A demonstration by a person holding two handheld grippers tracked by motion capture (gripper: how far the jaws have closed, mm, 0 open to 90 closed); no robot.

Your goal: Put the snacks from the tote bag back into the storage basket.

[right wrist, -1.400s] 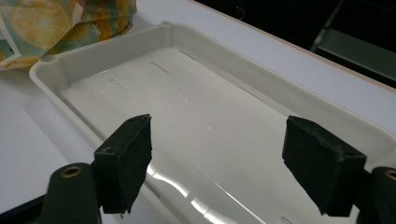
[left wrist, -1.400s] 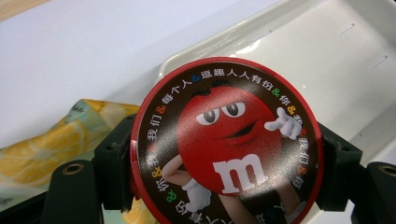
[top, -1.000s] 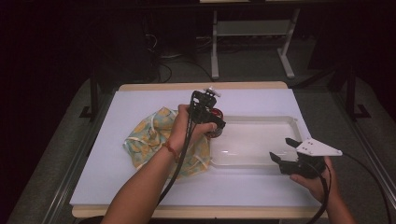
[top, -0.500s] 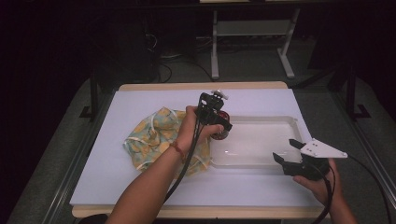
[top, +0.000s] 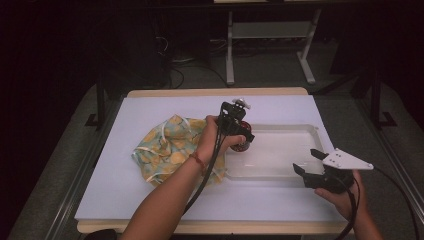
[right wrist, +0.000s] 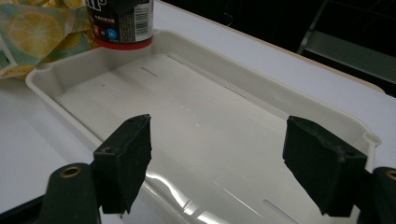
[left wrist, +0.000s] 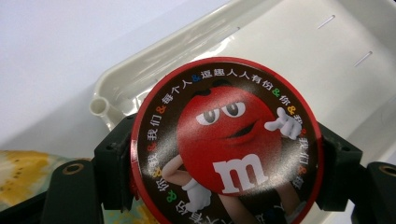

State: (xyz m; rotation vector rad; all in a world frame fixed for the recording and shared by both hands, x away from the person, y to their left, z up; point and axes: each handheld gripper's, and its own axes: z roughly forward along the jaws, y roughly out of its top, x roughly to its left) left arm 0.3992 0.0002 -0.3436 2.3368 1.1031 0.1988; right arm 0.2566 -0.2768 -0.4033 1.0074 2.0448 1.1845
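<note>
Carried rightward since earlier frame, candy jar [left wrist: 226,140], clamped in left tongs [top: 239,136], now hangs over tray's [top: 300,131] left end, not yet set down; right tongs [top: 308,166], spread apart, wait at near rim.

My left gripper [top: 240,137] is black with brass screws and a trailing black cable; my right gripper [top: 311,164] carries a grey three-cornered plate. A red band [top: 198,161] circles my left wrist.

Overall light: dim, dark surroundings beyond the table [top: 150,200]
Source: seemingly overhead
Glare: soft sheen on the tray [right wrist: 196,116] floor
Focus: candy tub lid [left wrist: 226,140] sharp; jaws at frame bottom slightly soft
Shadows: faint, diffuse
</note>
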